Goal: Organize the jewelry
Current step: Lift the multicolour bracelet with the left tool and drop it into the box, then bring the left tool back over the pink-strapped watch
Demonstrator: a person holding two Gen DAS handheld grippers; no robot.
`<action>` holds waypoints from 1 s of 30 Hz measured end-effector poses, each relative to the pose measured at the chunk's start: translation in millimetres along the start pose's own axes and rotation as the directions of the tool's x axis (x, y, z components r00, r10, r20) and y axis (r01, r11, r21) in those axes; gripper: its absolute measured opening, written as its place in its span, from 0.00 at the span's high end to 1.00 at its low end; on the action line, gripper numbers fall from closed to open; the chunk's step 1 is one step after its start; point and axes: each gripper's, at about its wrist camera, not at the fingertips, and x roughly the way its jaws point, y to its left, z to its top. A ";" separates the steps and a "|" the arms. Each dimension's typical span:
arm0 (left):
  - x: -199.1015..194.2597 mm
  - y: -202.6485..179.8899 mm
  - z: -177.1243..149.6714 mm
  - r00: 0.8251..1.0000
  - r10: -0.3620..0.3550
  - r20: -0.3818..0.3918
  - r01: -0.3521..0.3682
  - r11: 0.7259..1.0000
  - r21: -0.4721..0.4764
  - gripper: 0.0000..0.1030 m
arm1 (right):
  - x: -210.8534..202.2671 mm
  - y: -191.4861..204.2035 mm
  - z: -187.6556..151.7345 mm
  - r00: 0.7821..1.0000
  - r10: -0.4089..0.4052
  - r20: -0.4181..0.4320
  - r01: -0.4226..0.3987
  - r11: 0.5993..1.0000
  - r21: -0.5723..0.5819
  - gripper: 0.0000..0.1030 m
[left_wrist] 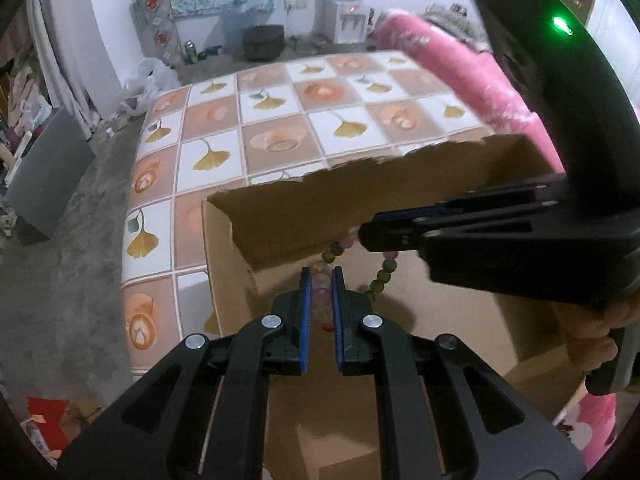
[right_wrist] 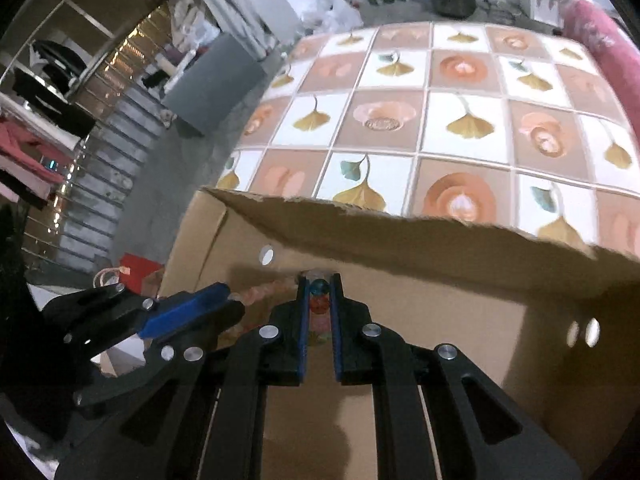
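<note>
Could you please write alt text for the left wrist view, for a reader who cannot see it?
The left gripper and the right gripper both pinch one beaded bracelet over an open cardboard box. The box sits on a tablecloth patterned with ginkgo leaves.

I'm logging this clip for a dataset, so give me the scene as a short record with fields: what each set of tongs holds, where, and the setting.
left tongs: shut on the bead bracelet
right tongs: shut on the same bracelet, at another part of the loop
bracelet: multicoloured beads, held between both tongs above the box floor
container: open cardboard box, torn upper edge
surface: tablecloth with ginkgo-leaf and flower squares
beside table: pink fluffy fabric
</note>
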 end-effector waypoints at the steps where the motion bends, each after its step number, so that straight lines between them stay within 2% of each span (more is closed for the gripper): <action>1: 2.8 0.8 1.4 1.000 0.006 -0.006 -0.006 1.000 0.002 0.91 | 3.5 -1.2 1.3 1.000 -0.002 -0.005 0.002 1.000 0.006 0.90; 3: 3.3 2.1 2.6 1.000 0.006 0.001 -0.006 1.000 -0.001 0.90 | 13.9 -3.2 4.3 1.000 0.010 -0.027 -0.009 1.000 0.020 0.90; 6: 1.0 4.2 2.2 1.000 0.004 0.015 -0.003 1.000 -0.011 0.83 | 22.7 -8.8 7.1 1.000 -0.002 -0.032 0.003 0.999 0.032 0.90; 10: -10.4 4.4 0.9 0.999 0.003 0.051 -0.002 1.000 -0.019 0.82 | 18.2 -14.2 6.3 1.000 0.003 -0.016 -0.002 0.999 0.049 0.90; 18: -59.9 2.2 -16.4 0.987 0.004 0.163 0.002 0.999 -0.036 0.66 | -40.9 -8.6 -11.2 0.993 -0.021 0.120 0.019 1.000 0.014 0.89; 19: -68.7 1.5 -21.4 0.984 0.000 0.179 0.006 0.999 -0.033 0.61 | -56.1 -3.6 -17.6 0.988 -0.023 0.153 0.023 1.000 -0.002 0.88; 20: -79.4 0.9 -28.2 0.980 -0.003 0.199 0.010 0.999 -0.032 0.59 | -67.4 -0.8 -22.5 0.985 -0.019 0.173 0.022 1.000 -0.013 0.81; 21: -86.6 1.1 -33.3 0.977 -0.004 0.212 0.011 0.999 -0.032 0.53 | -80.3 3.0 -29.0 0.980 -0.017 0.199 0.023 0.999 -0.026 0.70; 23: -107.4 0.9 -50.5 0.971 -0.005 0.241 0.013 0.999 -0.031 0.40 | -110.2 11.7 -47.9 0.964 -0.021 0.266 0.036 0.998 -0.051 0.60; 26: -131.5 0.2 -76.0 0.959 -0.026 0.281 0.031 0.999 -0.014 0.25 | -153.2 25.6 -85.3 0.936 -0.011 0.353 0.050 0.994 -0.101 0.55; 30: -153.4 -1.6 -122.8 0.949 -0.032 0.315 0.034 0.999 0.002 0.18 | -196.9 32.8 -147.2 0.901 0.023 0.434 0.031 0.993 -0.116 0.50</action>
